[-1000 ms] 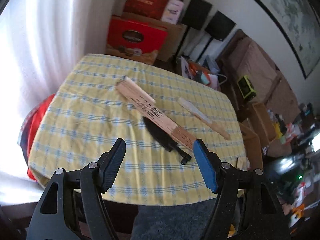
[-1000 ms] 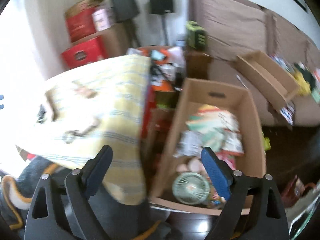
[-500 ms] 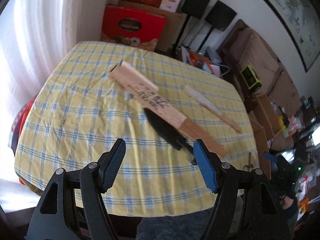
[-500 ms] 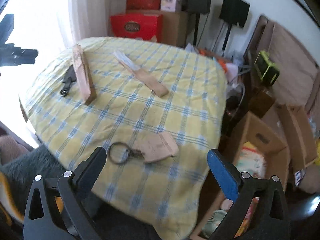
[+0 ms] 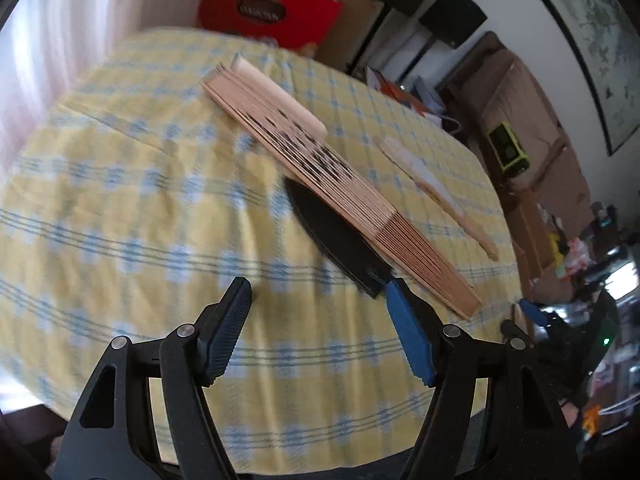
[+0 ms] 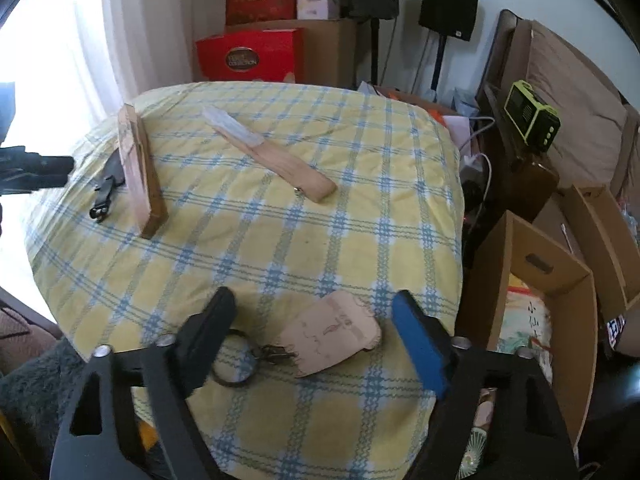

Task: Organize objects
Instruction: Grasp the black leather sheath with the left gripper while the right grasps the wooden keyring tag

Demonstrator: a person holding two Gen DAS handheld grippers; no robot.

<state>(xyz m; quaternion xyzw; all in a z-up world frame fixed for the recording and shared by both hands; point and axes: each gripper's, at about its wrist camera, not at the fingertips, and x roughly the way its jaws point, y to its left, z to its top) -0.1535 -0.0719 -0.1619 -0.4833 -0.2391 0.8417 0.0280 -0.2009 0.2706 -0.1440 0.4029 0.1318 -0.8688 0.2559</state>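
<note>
Left gripper [image 5: 316, 292] tilts down over the tabletop [image 5: 120, 208], jaws apart and empty; its blue pad sits just beside the black folded fan [image 5: 336, 236], which lies under the wooden folded fan [image 5: 320, 172]; the pale fan [image 5: 436, 192] lies farther right; right gripper [image 6: 312, 308] points down too, jaws closing around the leather tag [image 6: 332, 332] and key ring [image 6: 236, 364], pads not touching yet; only this view shows the cardboard box [image 6: 548, 280] beside the tabletop.
</note>
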